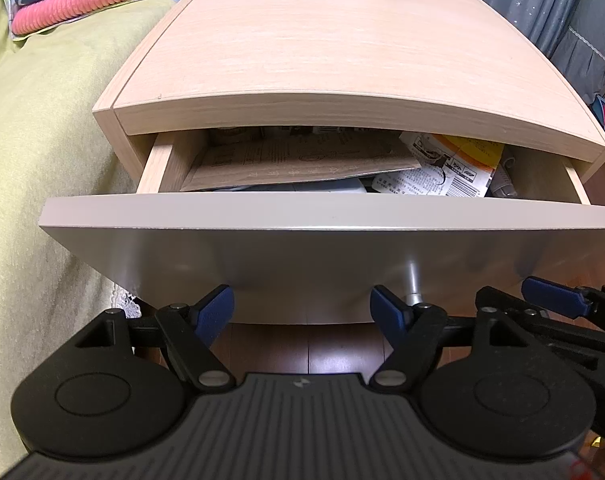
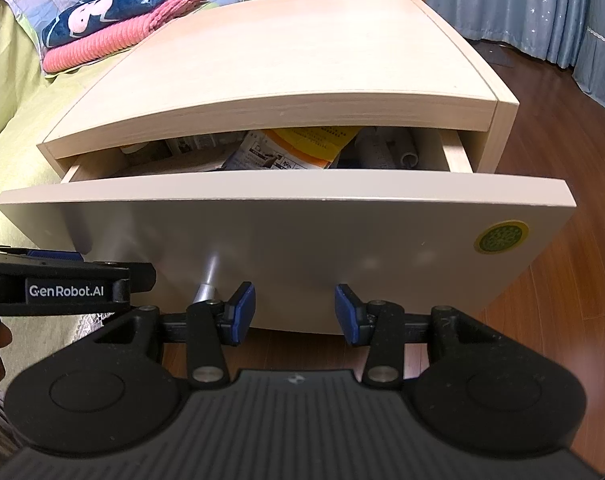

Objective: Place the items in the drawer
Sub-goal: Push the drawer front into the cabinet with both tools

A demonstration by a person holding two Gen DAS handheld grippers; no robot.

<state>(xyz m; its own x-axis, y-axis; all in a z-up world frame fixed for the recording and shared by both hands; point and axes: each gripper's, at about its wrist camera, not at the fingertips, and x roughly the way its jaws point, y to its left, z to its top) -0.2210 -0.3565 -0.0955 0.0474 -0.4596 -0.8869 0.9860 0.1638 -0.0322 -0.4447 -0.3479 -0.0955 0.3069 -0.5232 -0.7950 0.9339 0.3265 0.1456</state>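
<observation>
At frame centre a pale wooden nightstand [image 1: 342, 48] has its drawer [image 1: 326, 216] pulled partly out, with papers [image 1: 302, 160] inside. The left claw [image 1: 302, 314] gapes empty at lower centre, before the drawer front.

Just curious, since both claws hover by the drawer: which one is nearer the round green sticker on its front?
Right. The right claw sits just below and left of the sticker; the left claw is farther left, beyond the metal handle.

The nightstand [image 1: 342, 40] is pale matt wood grain; its drawer [image 1: 302, 248] front is smooth, faintly glossy, holding printed paper [image 1: 442, 176].
</observation>
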